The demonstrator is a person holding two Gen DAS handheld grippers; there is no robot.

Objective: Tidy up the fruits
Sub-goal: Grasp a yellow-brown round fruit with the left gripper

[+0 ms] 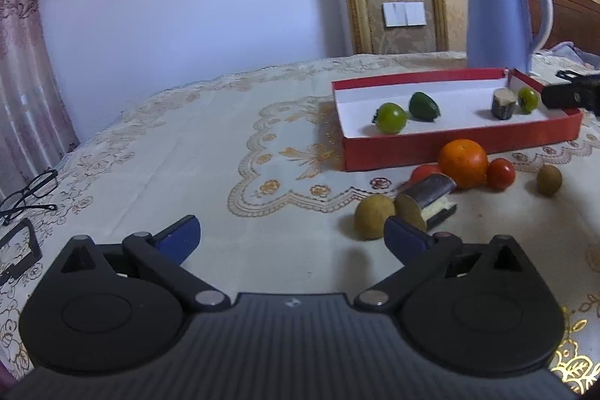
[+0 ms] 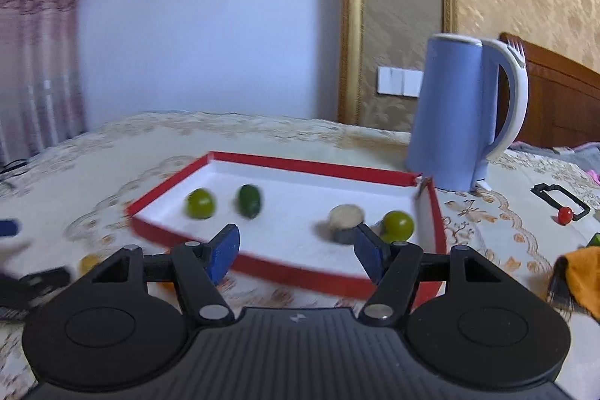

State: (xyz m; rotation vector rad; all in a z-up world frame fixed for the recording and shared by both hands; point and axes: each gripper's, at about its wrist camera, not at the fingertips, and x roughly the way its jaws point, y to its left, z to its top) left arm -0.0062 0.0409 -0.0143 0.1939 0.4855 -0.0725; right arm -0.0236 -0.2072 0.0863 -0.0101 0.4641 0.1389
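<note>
Left fingers (image 1: 290, 237) spread wide and empty over loose fruit; right fingers (image 2: 296, 253) parted and empty at the red box (image 2: 300, 274).

Left view: brown fruits (image 1: 374, 217), a dark cut piece (image 1: 431, 192), an orange (image 1: 463, 163) and red tomatoes (image 1: 500, 174) lie on the surface beside the box's near wall; centre both fingers around one fruit before closing. Right view, blurred: the box holds two green tomatoes (image 2: 201, 204), a darker green fruit (image 2: 250, 200) and a cut stub (image 2: 347, 222), the second tomato near its right wall; a blue kettle (image 2: 450, 111) stands behind.

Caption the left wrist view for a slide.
Open left claw over the tablecloth; four fruit pieces in the red box, the orange outside.
</note>
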